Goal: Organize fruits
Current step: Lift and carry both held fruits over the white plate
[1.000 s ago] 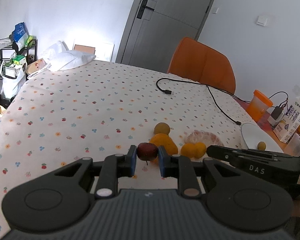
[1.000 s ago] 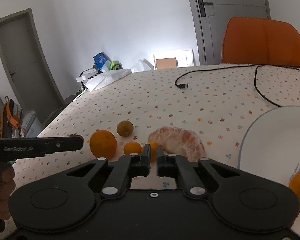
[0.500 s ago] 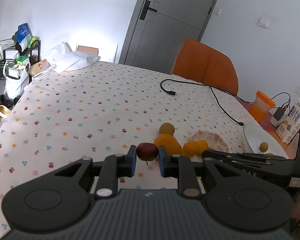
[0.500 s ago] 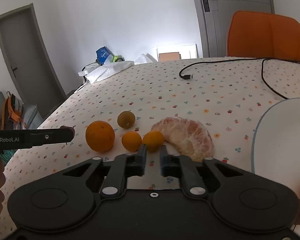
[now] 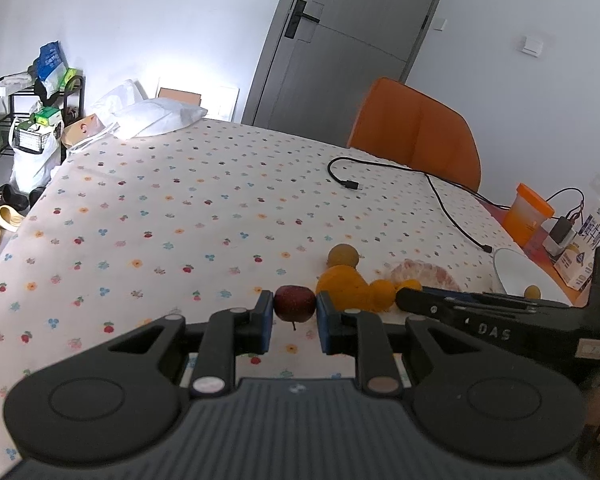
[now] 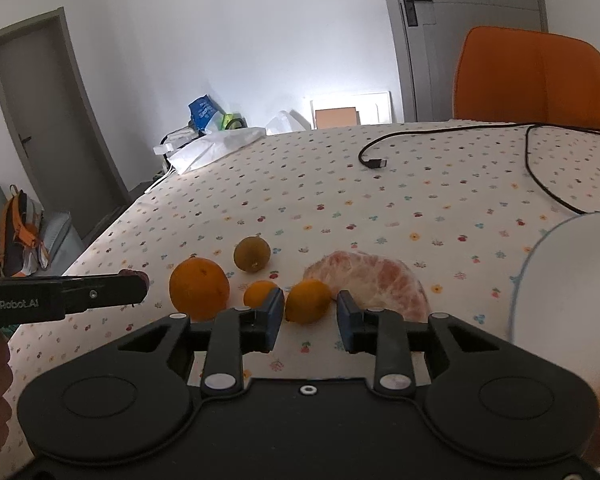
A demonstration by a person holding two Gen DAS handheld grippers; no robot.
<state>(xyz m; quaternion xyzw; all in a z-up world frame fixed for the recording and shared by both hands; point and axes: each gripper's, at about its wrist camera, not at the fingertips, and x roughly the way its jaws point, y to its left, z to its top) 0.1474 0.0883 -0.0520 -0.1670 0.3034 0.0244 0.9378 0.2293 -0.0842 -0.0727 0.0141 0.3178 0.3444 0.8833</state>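
My left gripper (image 5: 294, 314) is shut on a dark red round fruit (image 5: 295, 303), held just above the flowered tablecloth (image 5: 188, 216). My right gripper (image 6: 309, 318) has its jaws opening; a small orange (image 6: 309, 300) lies on the cloth between the fingertips, with a gap at the right pad. Beside it lie another small orange (image 6: 259, 294), a large orange (image 6: 199, 288), a brownish-green round fruit (image 6: 252, 255) and a peeled citrus piece (image 6: 370, 282). A white plate (image 6: 564, 276) at the right holds a small yellowish fruit (image 5: 532, 291).
A black cable (image 5: 440, 196) runs across the far right of the table. An orange chair (image 5: 416, 136) stands behind it. An orange cup (image 5: 526, 214), a charger and a milk carton (image 5: 588, 248) stand at the right edge. A white bag (image 5: 156, 118) lies at the far left corner.
The right gripper's jaws have parted from shut, and the small orange now sits between its fingertips. The left gripper still holds the red fruit in the same place.
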